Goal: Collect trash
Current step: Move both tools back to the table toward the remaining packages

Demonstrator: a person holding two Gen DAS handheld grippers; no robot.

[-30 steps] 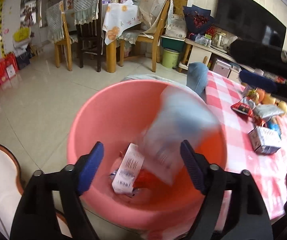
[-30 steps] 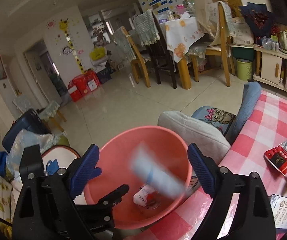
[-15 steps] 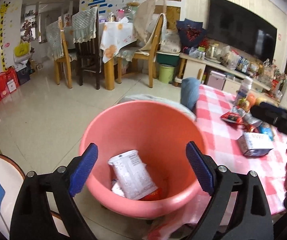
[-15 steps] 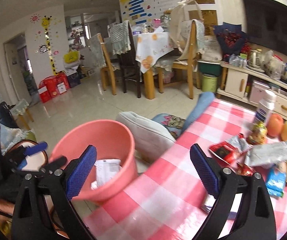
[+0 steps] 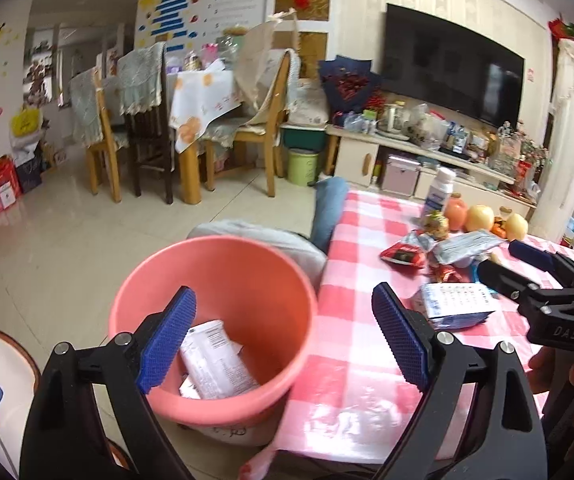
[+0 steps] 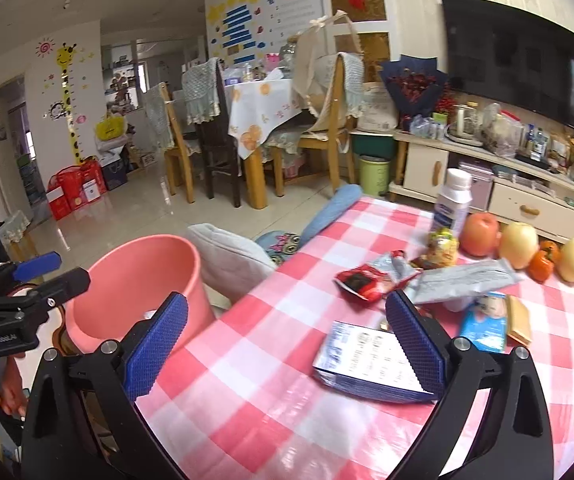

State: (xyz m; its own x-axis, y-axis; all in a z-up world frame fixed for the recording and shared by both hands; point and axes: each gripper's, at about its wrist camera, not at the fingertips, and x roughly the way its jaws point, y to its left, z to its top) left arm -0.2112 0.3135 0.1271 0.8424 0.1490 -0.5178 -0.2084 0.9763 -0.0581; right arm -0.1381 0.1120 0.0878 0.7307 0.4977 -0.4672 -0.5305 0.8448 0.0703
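Note:
A pink bucket (image 5: 215,280) (image 6: 139,276) stands on the floor beside the table with the red-and-white checked cloth (image 5: 351,344) (image 6: 271,392). White wrappers (image 5: 215,360) lie in its bottom. My left gripper (image 5: 283,336) is open above the bucket's near rim, nothing between its fingers. My right gripper (image 6: 287,344) hovers over the cloth, its jaws still opening and empty. A flat white-and-blue carton (image 6: 367,364) (image 5: 455,308) lies by its right finger. Beyond lie a red wrapper (image 6: 363,280) (image 5: 403,252), a grey pouch (image 6: 459,280) and a blue packet (image 6: 487,320).
A white bottle (image 6: 453,204), apples (image 6: 521,244) and small oranges (image 6: 541,266) stand at the table's far side. A grey cushion (image 6: 231,256) and a blue roll (image 6: 331,212) sit beside the bucket. Dining chairs (image 5: 143,128) and a TV cabinet (image 5: 427,164) stand behind.
A white packet fell into the bucket and came to rest there. The right gripper swung right from over the bucket to over the table. The left gripper rose and drew back; both jaws widened.

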